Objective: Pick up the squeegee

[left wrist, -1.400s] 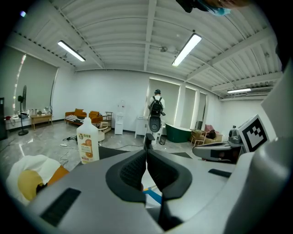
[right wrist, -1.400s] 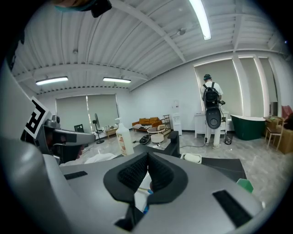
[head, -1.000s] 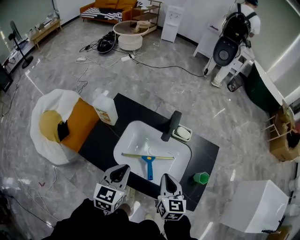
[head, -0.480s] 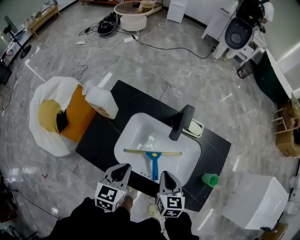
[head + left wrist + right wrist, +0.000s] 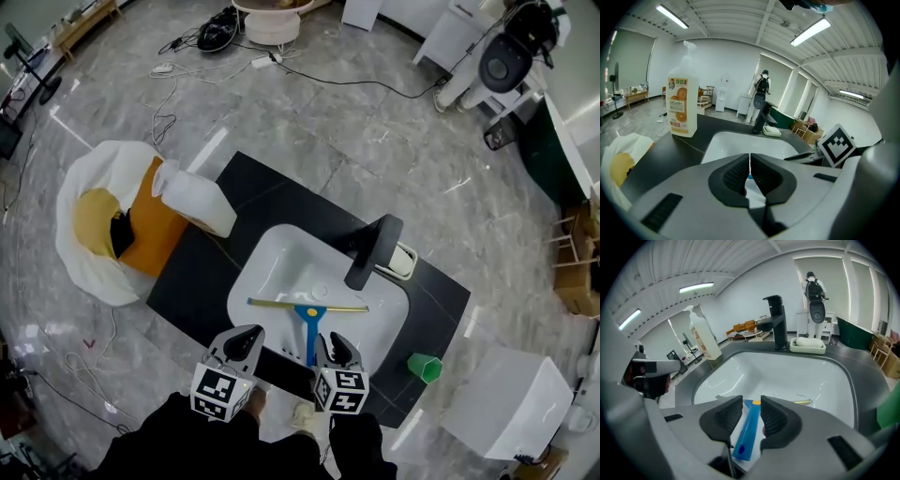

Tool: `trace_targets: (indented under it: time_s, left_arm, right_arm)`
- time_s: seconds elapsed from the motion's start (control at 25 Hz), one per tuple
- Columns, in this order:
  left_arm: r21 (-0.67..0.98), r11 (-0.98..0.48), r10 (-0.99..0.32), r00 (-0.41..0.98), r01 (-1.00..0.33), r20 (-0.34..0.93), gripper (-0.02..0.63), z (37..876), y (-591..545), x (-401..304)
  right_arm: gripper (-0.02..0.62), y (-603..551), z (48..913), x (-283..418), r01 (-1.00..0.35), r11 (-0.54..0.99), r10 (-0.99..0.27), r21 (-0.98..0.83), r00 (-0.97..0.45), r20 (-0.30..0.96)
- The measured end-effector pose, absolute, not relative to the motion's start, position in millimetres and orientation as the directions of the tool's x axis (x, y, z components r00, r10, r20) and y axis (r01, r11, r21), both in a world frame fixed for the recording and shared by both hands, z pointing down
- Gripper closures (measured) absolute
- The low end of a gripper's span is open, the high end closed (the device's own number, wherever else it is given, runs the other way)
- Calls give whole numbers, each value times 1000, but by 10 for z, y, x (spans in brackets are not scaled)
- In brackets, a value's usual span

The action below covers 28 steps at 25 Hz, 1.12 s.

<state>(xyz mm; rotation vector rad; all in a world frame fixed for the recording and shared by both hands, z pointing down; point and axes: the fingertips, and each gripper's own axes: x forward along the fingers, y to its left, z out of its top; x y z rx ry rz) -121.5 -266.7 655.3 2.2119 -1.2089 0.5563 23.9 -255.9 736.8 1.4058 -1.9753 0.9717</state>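
The squeegee (image 5: 308, 323), with a blue handle and a long yellow blade, lies flat in the white sink (image 5: 272, 272), handle toward me. My right gripper (image 5: 333, 349) hovers over the sink's near rim just above the handle end. In the right gripper view its jaws are opening, and the blue handle (image 5: 746, 434) shows in the gap below them, untouched by the pads. My left gripper (image 5: 246, 339) hangs beside it over the near-left rim. In the left gripper view the left gripper (image 5: 750, 171) is shut with nothing in it.
A black faucet (image 5: 370, 251) and a soap dish (image 5: 401, 261) stand behind the basin on the black counter (image 5: 187, 281). A spray bottle (image 5: 199, 202) is at the back left, a green cup (image 5: 425, 367) at the right. A white bag (image 5: 80, 272) lies on the floor at the left.
Both grippers have come down toward the sink's near rim. The right gripper's jaws, shut before, now stand apart over the squeegee handle. The squeegee has not moved.
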Motion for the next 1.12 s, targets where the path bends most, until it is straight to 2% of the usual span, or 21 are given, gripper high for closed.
trace_targets:
  time_s: [0.68,1.12]
  left_arm:
    - [298,-410,-606,502,-862,617,577,6838,-2890,-1266]
    - [310,-384,-597,490,-870,635,577,6986,-2924,-1346]
  right_arm:
    - [299,-2743,8178,118,-946,179,-385,-271,-321,865]
    - [293,-2688,8504,46,-940,157,-273,-302,-335,902]
